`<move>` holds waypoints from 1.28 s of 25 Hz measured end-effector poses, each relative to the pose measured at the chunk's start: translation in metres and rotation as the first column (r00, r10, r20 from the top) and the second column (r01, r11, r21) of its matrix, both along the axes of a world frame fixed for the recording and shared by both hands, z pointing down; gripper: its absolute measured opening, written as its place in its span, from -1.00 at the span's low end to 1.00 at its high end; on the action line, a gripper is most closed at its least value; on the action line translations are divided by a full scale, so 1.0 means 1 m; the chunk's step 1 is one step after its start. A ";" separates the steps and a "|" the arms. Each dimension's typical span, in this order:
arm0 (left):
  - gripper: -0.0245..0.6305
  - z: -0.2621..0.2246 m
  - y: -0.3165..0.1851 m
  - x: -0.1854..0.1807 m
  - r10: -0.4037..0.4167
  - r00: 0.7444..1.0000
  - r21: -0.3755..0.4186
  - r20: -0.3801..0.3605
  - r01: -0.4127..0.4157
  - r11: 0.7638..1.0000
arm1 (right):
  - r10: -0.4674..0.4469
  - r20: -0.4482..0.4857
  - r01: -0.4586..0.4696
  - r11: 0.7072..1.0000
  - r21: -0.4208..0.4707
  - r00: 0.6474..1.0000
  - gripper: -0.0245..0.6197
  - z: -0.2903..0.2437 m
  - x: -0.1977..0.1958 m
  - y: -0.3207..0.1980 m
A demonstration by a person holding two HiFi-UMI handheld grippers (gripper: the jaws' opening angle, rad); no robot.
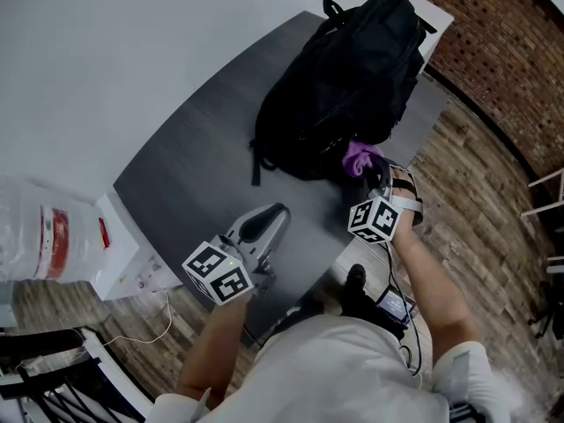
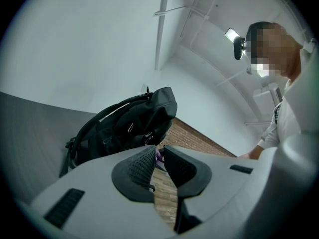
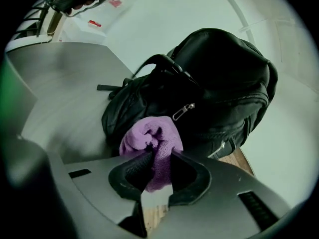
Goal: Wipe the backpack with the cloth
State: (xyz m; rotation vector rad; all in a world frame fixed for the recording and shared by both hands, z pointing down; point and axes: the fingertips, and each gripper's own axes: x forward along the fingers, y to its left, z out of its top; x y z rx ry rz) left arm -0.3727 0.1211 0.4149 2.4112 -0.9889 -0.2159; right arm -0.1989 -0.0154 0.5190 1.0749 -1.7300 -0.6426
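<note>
A black backpack point(image 1: 352, 77) lies on the dark grey table point(image 1: 194, 174), toward its far right end. My right gripper point(image 1: 381, 176) is shut on a bunched purple cloth point(image 1: 359, 157), which sits against the backpack's near lower edge. In the right gripper view the cloth point(image 3: 149, 136) fills the jaws of my right gripper point(image 3: 160, 156), just below a zipper pull on the backpack point(image 3: 219, 83). My left gripper point(image 1: 275, 211) hovers over the table's near edge, apart from the backpack point(image 2: 124, 128). In the left gripper view my left gripper point(image 2: 159, 153) shows a narrow gap with nothing in it.
A white box point(image 1: 119, 258) and a clear plastic bag point(image 1: 40, 236) stand left of the table. Wooden floor point(image 1: 476, 210) runs along the right side, with a brick wall point(image 1: 502, 42) beyond it. A black rack point(image 1: 44, 368) stands at the bottom left.
</note>
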 end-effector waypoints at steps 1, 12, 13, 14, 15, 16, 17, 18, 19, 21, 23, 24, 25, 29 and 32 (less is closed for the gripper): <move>-0.80 0.000 0.000 0.000 0.003 1.000 0.002 -0.001 -0.003 1.000 | 0.014 -0.003 -0.014 1.000 -0.003 1.000 -0.67 0.001 0.008 0.002; -0.80 0.010 -0.002 -0.008 -0.007 1.000 -0.010 -0.001 0.006 1.000 | -0.032 0.019 0.032 0.999 -0.021 0.999 -0.67 0.009 0.001 0.047; -0.80 0.011 -0.003 -0.010 -0.010 1.000 -0.011 0.001 0.010 1.000 | -0.060 0.021 0.061 0.998 -0.023 0.998 -0.67 0.010 -0.010 0.052; -0.80 0.012 -0.003 -0.012 -0.015 1.000 -0.012 0.003 0.015 1.000 | -0.090 0.022 0.091 0.996 -0.025 0.996 -0.67 0.011 -0.023 0.056; -0.80 0.013 -0.003 -0.015 -0.021 1.000 -0.011 0.007 0.021 1.000 | -0.120 0.024 0.121 0.992 -0.028 0.992 -0.67 0.012 -0.035 0.060; -0.80 0.014 -0.003 -0.019 -0.027 1.000 -0.011 0.011 0.027 1.000 | -0.149 0.026 0.150 0.988 -0.031 0.988 -0.67 0.014 -0.049 0.064; -0.80 0.014 -0.003 -0.022 -0.035 0.999 -0.010 0.016 0.035 0.999 | -0.177 0.029 0.178 0.984 -0.034 0.984 -0.67 0.015 -0.062 0.066; -0.80 0.015 -0.004 -0.026 -0.043 0.999 -0.010 0.021 0.043 0.999 | -0.203 0.033 0.204 0.978 -0.037 0.979 -0.67 0.016 -0.076 0.068; -0.80 0.016 -0.004 -0.030 -0.051 0.998 -0.010 0.025 0.051 0.999 | -0.229 0.035 0.230 0.973 -0.037 0.973 -0.67 0.017 -0.090 0.070; -0.80 0.018 -0.005 -0.038 -0.071 0.997 -0.011 0.033 0.071 0.997 | -0.281 0.036 0.283 0.959 -0.035 0.959 -0.67 0.018 -0.117 0.071; -0.80 0.022 -0.006 -0.049 -0.097 0.995 -0.015 0.040 0.097 0.995 | -0.332 0.035 0.333 0.943 -0.029 0.943 -0.67 0.016 -0.145 0.071; -0.80 0.024 -0.007 -0.054 -0.111 0.993 -0.017 0.043 0.112 0.994 | -0.353 0.035 0.354 0.935 -0.024 0.935 -0.67 0.015 -0.158 0.069; -0.80 0.027 -0.008 -0.061 -0.126 0.991 -0.020 0.047 0.127 0.992 | -0.370 0.035 0.371 0.929 -0.018 0.928 -0.67 0.012 -0.171 0.067; -0.80 0.040 -0.011 -0.085 -0.174 0.982 -0.036 0.068 0.176 0.984 | -0.402 0.040 0.402 0.916 0.014 0.915 -0.67 0.002 -0.215 0.051; -0.80 0.053 -0.013 -0.100 -0.205 0.975 -0.053 0.086 0.210 0.976 | -0.398 0.036 0.397 0.917 0.030 0.917 -0.67 -0.002 -0.237 0.036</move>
